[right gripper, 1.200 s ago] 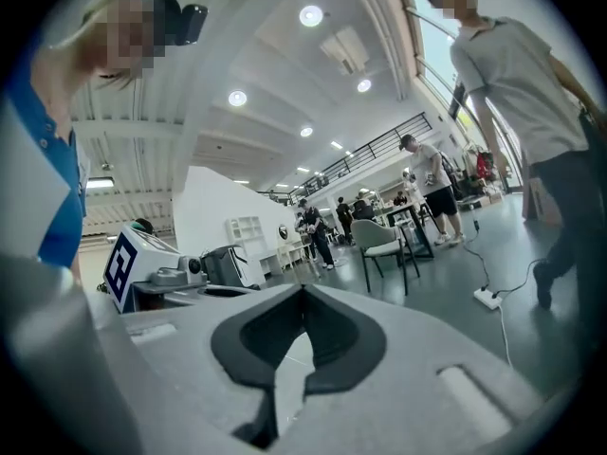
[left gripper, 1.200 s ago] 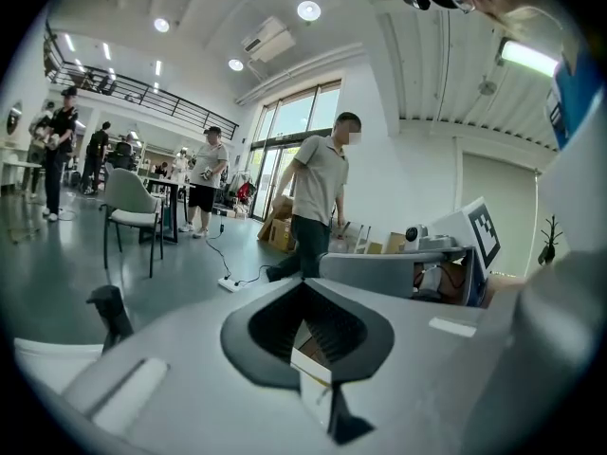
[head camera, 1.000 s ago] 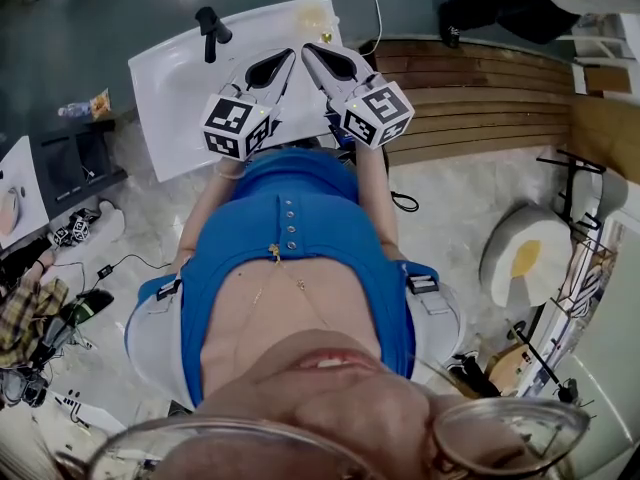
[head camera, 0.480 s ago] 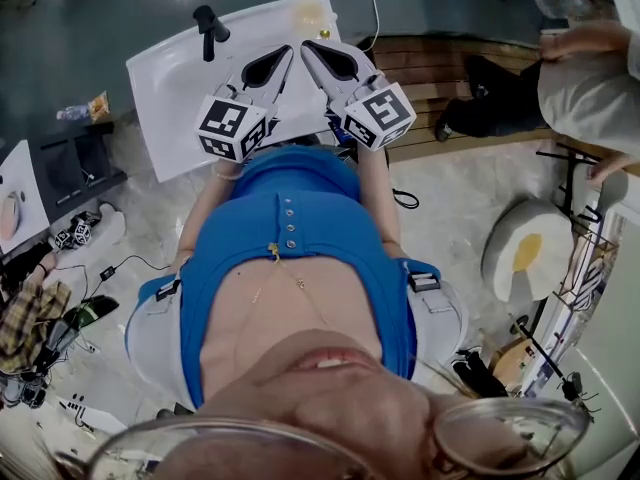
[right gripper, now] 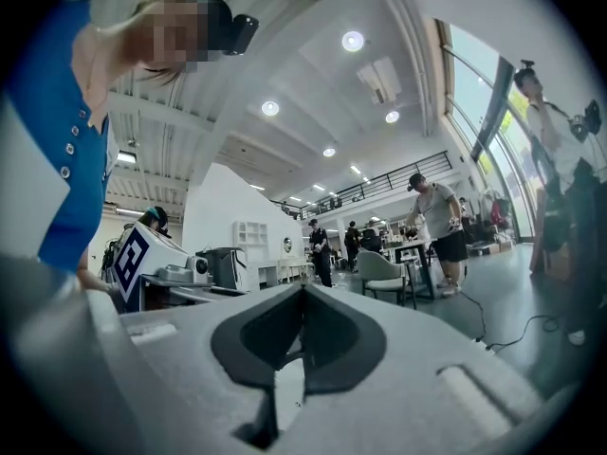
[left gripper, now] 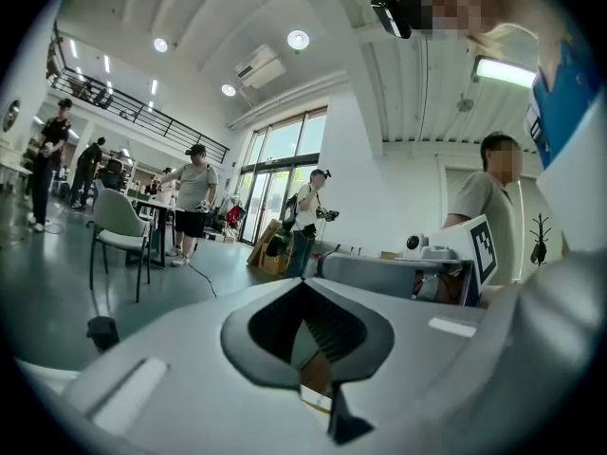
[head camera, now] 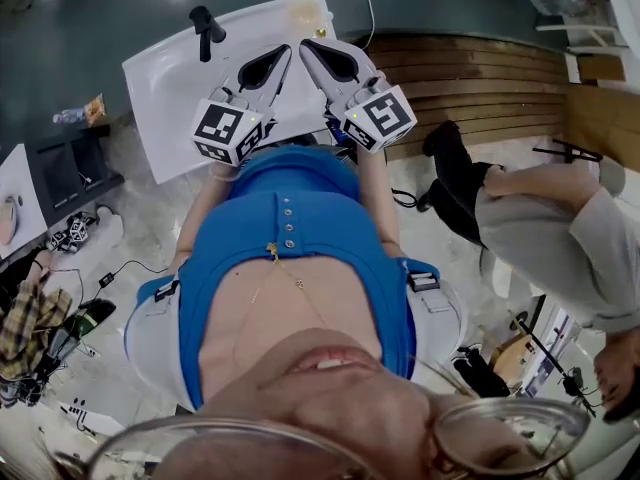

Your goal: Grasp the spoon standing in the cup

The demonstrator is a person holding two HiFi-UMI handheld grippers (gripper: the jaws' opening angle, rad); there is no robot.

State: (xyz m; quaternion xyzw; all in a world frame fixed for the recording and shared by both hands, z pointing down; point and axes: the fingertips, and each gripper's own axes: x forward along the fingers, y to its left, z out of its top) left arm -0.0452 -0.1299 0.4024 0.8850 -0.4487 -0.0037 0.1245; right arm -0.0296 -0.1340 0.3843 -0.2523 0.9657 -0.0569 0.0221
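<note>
Left tongs [head camera: 287, 54] — closed. In the left gripper view the left tongs [left gripper: 303, 282] have both jaws meeting in a point with nothing between them.

Right tongs [head camera: 305, 48] — also closed and empty. In the right gripper view the right tongs [right gripper: 303, 288] show the jaws drawn together at the tip.

Pose: both tongs are held side by side in front of the person's chest, about level. They point away from the body over the near edge of the white worktop [head camera: 165, 98]. They angle toward each other, so the two tips lie just beside one another. Their marker cubes face up toward the head camera. The hands are hidden under the tongs' bodies, and the forearms run up either side of the blue top.

Task item: neither the spoon nor the cup can be made out with certainty in any view. A black upright item [head camera: 205, 30] stands near the worktop's far left corner, apart from both tongs. Whether it is the cup cannot be told.
</note>
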